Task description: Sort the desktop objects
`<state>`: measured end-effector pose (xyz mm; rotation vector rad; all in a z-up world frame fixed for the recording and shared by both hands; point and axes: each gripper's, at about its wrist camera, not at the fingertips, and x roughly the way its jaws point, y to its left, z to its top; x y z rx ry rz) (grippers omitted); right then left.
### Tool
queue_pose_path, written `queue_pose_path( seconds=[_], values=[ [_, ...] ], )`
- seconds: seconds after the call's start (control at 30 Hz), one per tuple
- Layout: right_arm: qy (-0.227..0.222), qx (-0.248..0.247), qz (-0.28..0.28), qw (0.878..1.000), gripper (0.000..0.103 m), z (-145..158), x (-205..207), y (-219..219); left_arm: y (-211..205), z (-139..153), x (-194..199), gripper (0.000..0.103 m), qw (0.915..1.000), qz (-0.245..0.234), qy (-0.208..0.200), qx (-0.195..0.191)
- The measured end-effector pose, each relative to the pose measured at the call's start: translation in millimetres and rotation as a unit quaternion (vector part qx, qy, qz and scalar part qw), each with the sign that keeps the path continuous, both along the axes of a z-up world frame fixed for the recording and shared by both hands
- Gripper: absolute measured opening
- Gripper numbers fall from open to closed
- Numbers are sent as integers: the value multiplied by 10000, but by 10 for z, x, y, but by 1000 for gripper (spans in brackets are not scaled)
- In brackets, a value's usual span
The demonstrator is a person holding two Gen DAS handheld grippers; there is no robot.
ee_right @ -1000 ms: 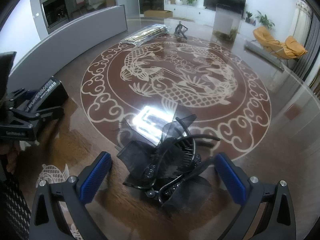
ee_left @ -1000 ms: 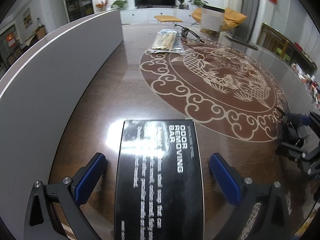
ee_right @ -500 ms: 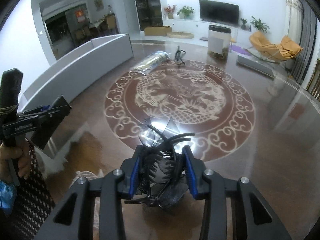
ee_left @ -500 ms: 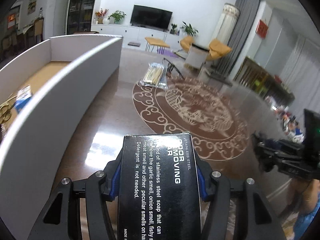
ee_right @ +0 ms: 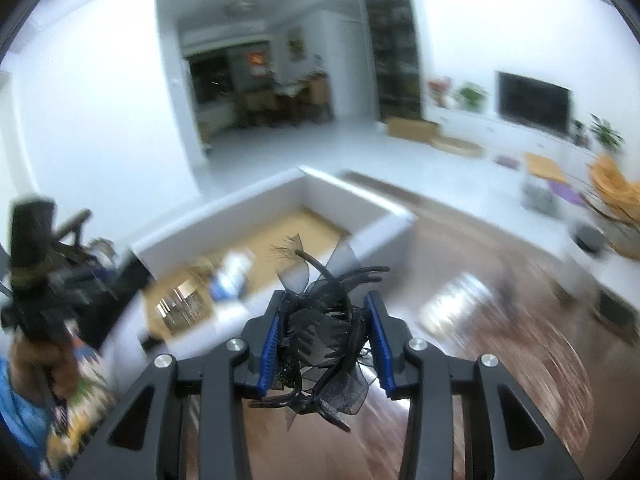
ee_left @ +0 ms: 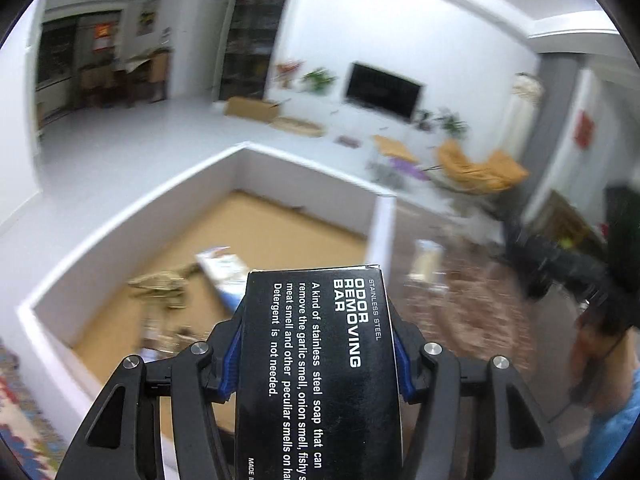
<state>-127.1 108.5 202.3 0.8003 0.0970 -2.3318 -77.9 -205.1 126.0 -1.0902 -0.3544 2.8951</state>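
A black box (ee_left: 320, 364) printed "ODOR REMOVING BAR" sits clamped between the blue pads of my left gripper (ee_left: 318, 348), raised above the near wall of a big white storage box (ee_left: 132, 240) with a cardboard floor. My right gripper (ee_right: 326, 344) is shut on a black hair claw clip with gauze bows (ee_right: 324, 332), lifted over the brown table, with the same white box (ee_right: 360, 236) ahead and to the left. In the right wrist view the left gripper (ee_right: 60, 280) appears blurred at the far left.
Inside the white box lie a blue-white packet (ee_left: 224, 268), a beige item (ee_left: 160, 284) and other small things. A clear packet of sticks (ee_left: 426, 258) lies on the patterned table (ee_left: 472, 320). A person's hand and blue sleeve (ee_left: 608, 392) hold the other gripper at right.
Both grippers closed on their objects, the left on the black box, the right on the hair clip, and lifted them off the table. Both swung left toward the white box.
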Motion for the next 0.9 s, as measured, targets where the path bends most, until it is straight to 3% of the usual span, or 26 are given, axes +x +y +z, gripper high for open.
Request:
queue_pose_path(
  seconds=[0.13,0.17,0.2,0.33,0.4,0.43,0.47,0.6,0.7,0.73,0.83,0.9],
  values=[
    [-15,118,434,9990,40,15,-432,-884,-321,-273,-254,58,9982,265,-542,-72],
    [-120,390,558,9976,40,-120,-627,-1263,-361,-365,-318,58,9970,287,-702,-117],
    [-120,390,558,9976,40,-120,-627,-1263,-393,-460,-387,58,9956,288,-874,-156],
    [-475,1038,581,9918,42,-611,-991,-1789,-415,-631,-542,59,9911,268,-1289,-208],
    [-617,1237,514,9891,54,-793,-1110,-1897,-390,-683,-573,61,9889,287,-1433,-282],
    [-789,1324,439,9871,74,-895,-1183,-1944,-359,-701,-559,71,9885,283,-1462,-274],
    [-851,1337,369,9867,86,-942,-1227,-1955,-346,-696,-549,80,9883,312,-1460,-307],
    [-682,927,100,9933,88,-829,-1171,-1694,-255,-629,-457,83,9897,491,-1219,-570],
    [-532,815,26,9953,98,-725,-1066,-1488,-100,-491,-292,83,9924,566,-919,-598],
    [-435,745,-14,9963,103,-673,-971,-1319,-11,-418,-220,83,9941,511,-761,-572],
    [-193,752,-184,9968,103,-637,-676,-762,432,-178,22,84,9979,107,-203,-609],
    [-137,910,-359,9951,103,-731,-465,-367,805,-48,158,89,9971,-311,119,-689]
  ],
)
